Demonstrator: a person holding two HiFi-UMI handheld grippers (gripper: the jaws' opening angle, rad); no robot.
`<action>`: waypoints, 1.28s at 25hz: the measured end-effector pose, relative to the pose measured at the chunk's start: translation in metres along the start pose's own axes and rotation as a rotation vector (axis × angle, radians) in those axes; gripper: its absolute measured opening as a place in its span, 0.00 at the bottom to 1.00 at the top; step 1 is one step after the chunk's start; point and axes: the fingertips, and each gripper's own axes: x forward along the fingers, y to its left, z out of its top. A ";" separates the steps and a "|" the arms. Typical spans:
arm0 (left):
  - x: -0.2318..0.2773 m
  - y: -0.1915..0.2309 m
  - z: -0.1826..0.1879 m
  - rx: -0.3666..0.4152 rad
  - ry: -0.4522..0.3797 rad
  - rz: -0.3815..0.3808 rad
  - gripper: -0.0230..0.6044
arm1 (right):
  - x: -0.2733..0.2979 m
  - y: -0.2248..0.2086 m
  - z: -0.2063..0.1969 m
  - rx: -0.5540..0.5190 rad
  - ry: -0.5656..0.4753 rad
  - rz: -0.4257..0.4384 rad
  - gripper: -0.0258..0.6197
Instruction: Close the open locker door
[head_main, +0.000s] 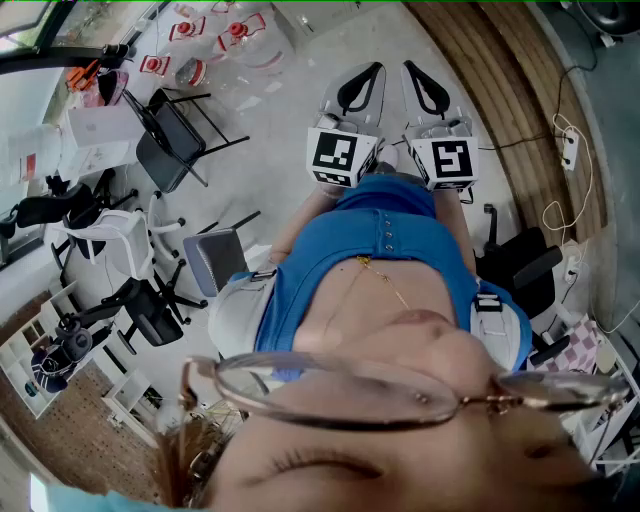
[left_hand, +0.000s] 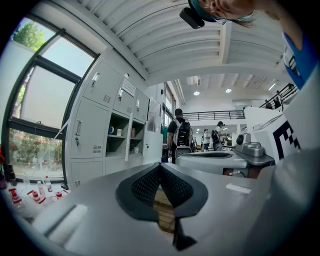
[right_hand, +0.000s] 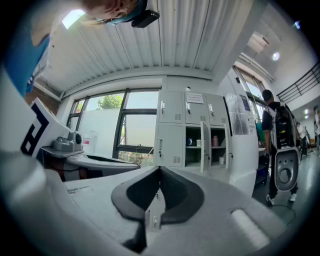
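A bank of pale grey lockers (right_hand: 186, 131) stands ahead by the window. One narrow locker door (right_hand: 202, 144) hangs open and is seen edge-on, in front of shelves with a blue cup (right_hand: 191, 142) and a pink bottle (right_hand: 215, 141). In the left gripper view the same lockers (left_hand: 102, 125) are at the left, with the open door (left_hand: 128, 137) sticking out. My left gripper (left_hand: 160, 167) and right gripper (right_hand: 160, 172) are both shut and empty, held side by side well short of the lockers. The head view shows the left gripper (head_main: 371, 72) and right gripper (head_main: 411, 70) pointing forward over the floor.
A person with a backpack (right_hand: 276, 122) stands to the right of the lockers beside a white machine (right_hand: 283, 174). Further people (left_hand: 206, 139) are in the hall behind. Black chairs (head_main: 170, 140) and bottles (head_main: 232, 30) on the floor are off to my left, and a large window (right_hand: 102, 130) is left of the lockers.
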 end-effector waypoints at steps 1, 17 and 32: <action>0.002 -0.002 0.000 -0.002 0.001 -0.001 0.04 | -0.001 -0.003 -0.001 0.007 0.002 0.003 0.04; 0.032 -0.009 -0.010 -0.020 0.012 0.031 0.04 | 0.009 -0.029 -0.013 0.047 0.009 0.065 0.04; 0.111 0.049 -0.001 -0.045 -0.007 -0.057 0.04 | 0.090 -0.072 -0.013 0.028 0.009 -0.005 0.04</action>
